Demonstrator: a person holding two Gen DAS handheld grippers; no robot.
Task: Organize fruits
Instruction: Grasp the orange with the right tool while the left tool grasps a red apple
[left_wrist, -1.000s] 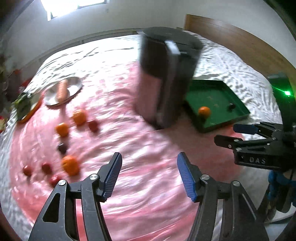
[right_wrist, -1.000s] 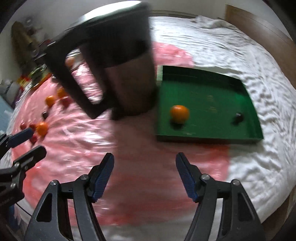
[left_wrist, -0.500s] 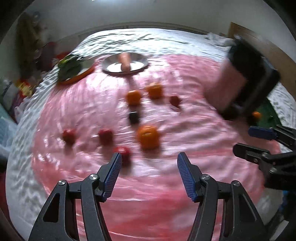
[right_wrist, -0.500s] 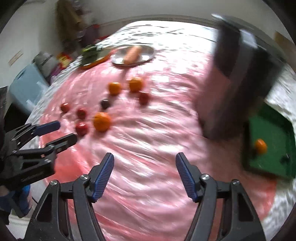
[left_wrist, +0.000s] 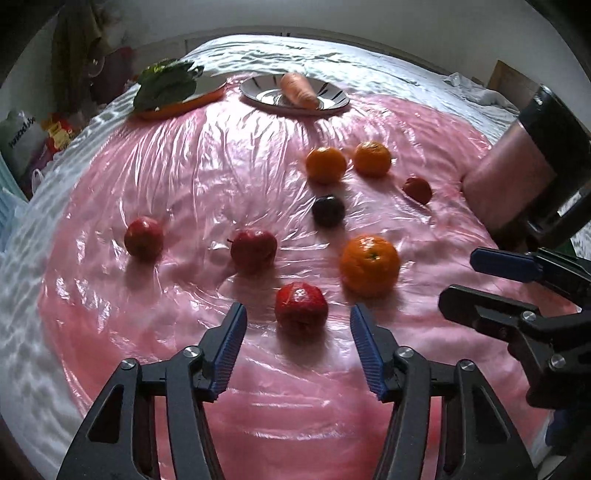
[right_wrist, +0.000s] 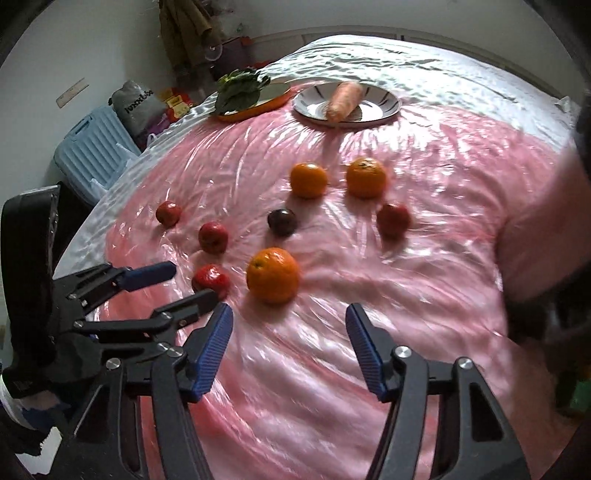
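Left wrist view: white rippled bed (left_wrist: 388, 70) spread with glossy pink plastic sheet (left_wrist: 184, 192), probably laid to keep fruit off the linen. Dark cylindrical jug with side handle (left_wrist: 532, 177) at right edge, blurred. At far edge, shallow silver plate (left_wrist: 332, 101) carrying pale orange carrot (left_wrist: 297, 92), and orange-rimmed dish (left_wrist: 184, 105) holding green leafy vegetable (left_wrist: 166, 86); vegetables apparently kept apart from fruit. Loose on sheet: large orange with green stem spot (left_wrist: 369, 266), two smaller oranges side by side (left_wrist: 347, 162) farther back, dark plum-like fruit (left_wrist: 328, 210) between them and the large one, four small red fruits, nearest being red round fruit with pale sticker (left_wrist: 301, 308). Scattered, none yet gathered; sorting judged at an early stage. Left gripper (left_wrist: 297, 350) angled down, jaws parted and just now narrowing, nothing pressed between, stickered fruit sitting just ahead of the gap, untouched; likely lined up as next pick. Right gripper (right_wrist: 288, 347) likewise empty, jaws spread wide, large orange just beyond the tips, apart from both pads. From right wrist view, left gripper's tips flank the stickered fruit, contact not evident. Pale blue ribbed suitcase (right_wrist: 92, 147) on floor beside bed.
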